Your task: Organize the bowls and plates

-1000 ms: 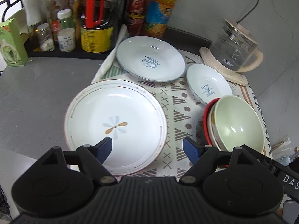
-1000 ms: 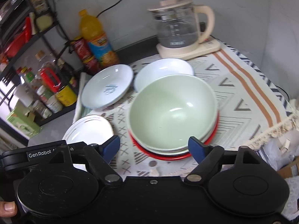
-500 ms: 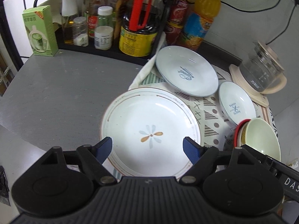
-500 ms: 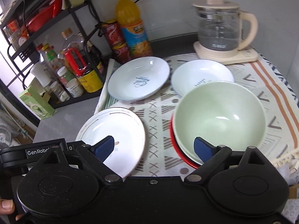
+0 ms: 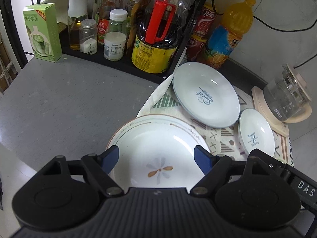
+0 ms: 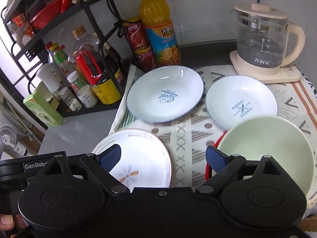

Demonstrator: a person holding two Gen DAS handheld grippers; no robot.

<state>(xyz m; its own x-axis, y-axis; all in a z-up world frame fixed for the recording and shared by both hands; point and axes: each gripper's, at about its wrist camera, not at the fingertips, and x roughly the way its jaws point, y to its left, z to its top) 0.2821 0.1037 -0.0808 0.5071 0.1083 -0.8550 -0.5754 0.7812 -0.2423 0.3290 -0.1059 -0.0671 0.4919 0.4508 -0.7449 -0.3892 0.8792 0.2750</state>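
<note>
Left hand-held gripper [image 5: 156, 158] spread, empty, above flower plate [image 5: 158, 148] at near edge of patterned cloth [image 6: 186, 138]. Right hand-held gripper [image 6: 163, 157] spread, empty; green bowl [image 6: 273, 148] stacked at right. Two white plates [image 6: 165, 93] farther back.

"Sweet" on big plate [image 6: 164, 94], "BAKERY" on small plate [image 6: 241, 101].

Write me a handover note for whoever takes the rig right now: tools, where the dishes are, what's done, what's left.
Left tool: open, empty, over the large white flower-print plate.
Right tool: open, empty, between that plate and the pale green bowl.
Dishes on the patterned cloth: white "Sweet" plate, smaller white "Bakery" plate, green bowl nested on a stack with a red-rimmed dish at the bottom.
Done: bowls look stacked.
Left: the three plates lie separate, unstacked.
</note>
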